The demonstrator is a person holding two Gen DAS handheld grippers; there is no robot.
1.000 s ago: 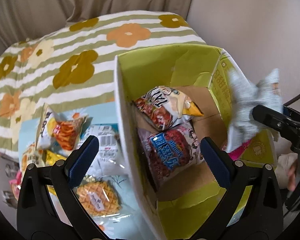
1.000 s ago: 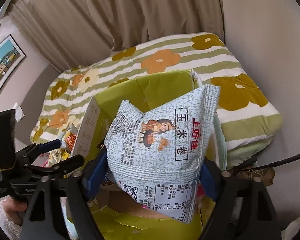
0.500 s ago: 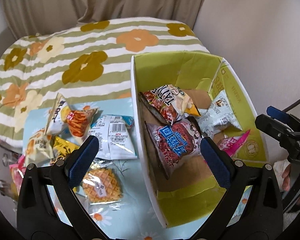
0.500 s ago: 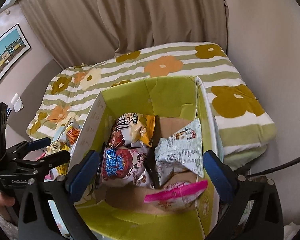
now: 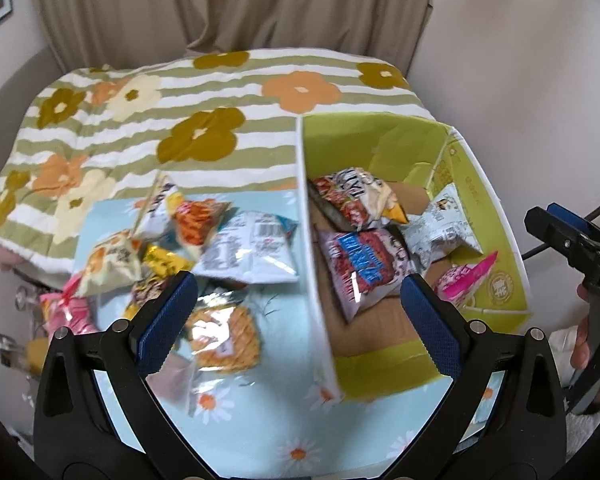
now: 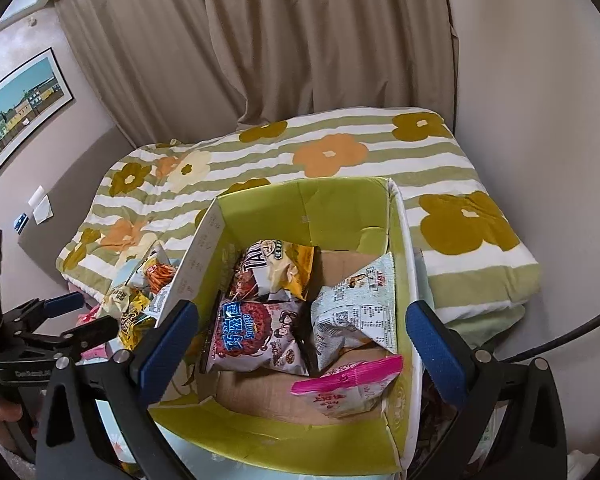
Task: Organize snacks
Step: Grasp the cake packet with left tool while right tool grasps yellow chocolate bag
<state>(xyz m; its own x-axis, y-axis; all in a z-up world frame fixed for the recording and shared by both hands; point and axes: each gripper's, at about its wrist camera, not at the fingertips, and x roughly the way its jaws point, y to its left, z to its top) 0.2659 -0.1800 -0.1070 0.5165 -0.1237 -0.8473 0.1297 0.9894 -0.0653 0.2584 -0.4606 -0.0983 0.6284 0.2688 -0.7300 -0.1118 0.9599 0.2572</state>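
A green cardboard box (image 5: 504, 236) (image 6: 300, 208) stands open on a light blue flowered cloth (image 5: 260, 412). Inside lie a pale blue-white snack bag (image 6: 356, 312) (image 5: 436, 228), a TAILI bag (image 6: 276, 268), a red and blue bag (image 6: 252, 332) (image 5: 364, 268) and a pink bag (image 6: 352, 380). My right gripper (image 6: 300, 344) hangs open above the box with nothing between its pads. My left gripper (image 5: 300, 320) is open too, straddling the box's left wall. Left of the box lie several loose snack bags, among them a waffle pack (image 5: 224, 340) and a white bag (image 5: 252, 252).
A striped quilt with flowers (image 6: 340, 152) covers the bed behind the box, with beige curtains (image 6: 260, 40) beyond. A wall closes the right side. A framed picture (image 6: 20, 104) hangs at the left. A hand holds the other gripper's handle (image 5: 592, 320).
My right gripper let go of the pale blue-white bag, which now lies in the box, and its jaws spread wide. Both grippers have drawn up and back from the box.
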